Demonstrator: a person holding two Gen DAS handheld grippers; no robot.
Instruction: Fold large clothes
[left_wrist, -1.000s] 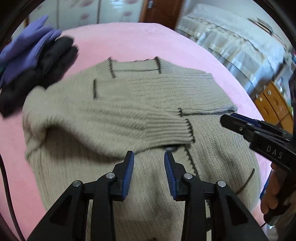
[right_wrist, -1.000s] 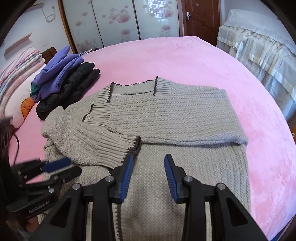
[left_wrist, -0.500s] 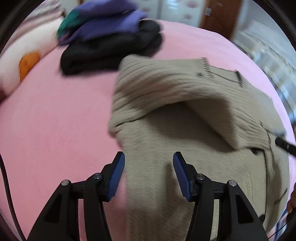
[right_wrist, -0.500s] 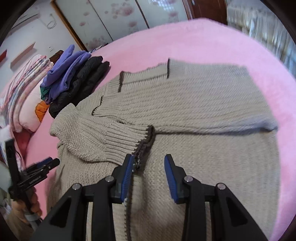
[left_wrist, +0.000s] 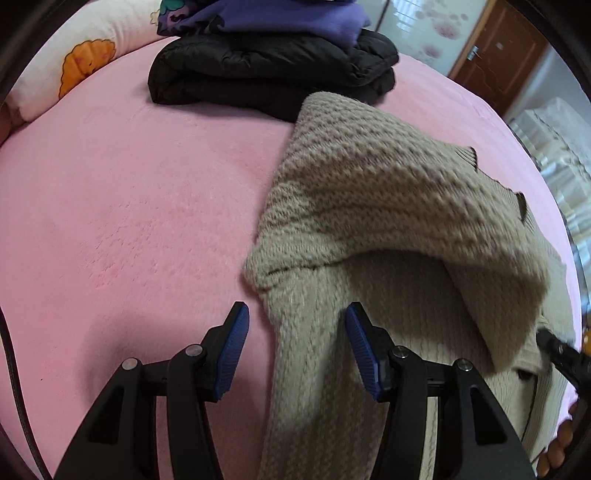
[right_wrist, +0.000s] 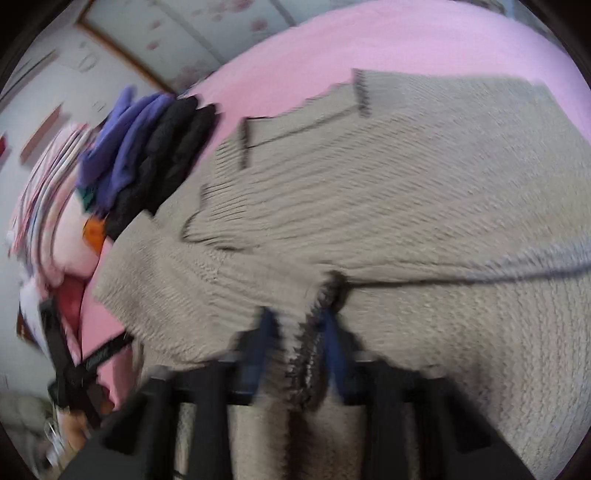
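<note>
Bed (left_wrist: 129, 221), pink plush cover, fills both views. Beige knit sweater (right_wrist: 406, 192) lies flat on it, sleeves folded across the chest; in the left wrist view it occupies 3 to 6 o'clock. Stack of folded clothes (left_wrist: 273, 70), black under purple, at 12 o'clock in the left view, just beyond the sweater's shoulder. Left hand-held gripper (left_wrist: 295, 350): jaws apart, straddling the sweater's side edge, pads clear of the knit. Right hand-held gripper (right_wrist: 299, 354): jaws closing, dark-trimmed front edge of the sweater between them; view blurred, contact not resolvable.
</note>
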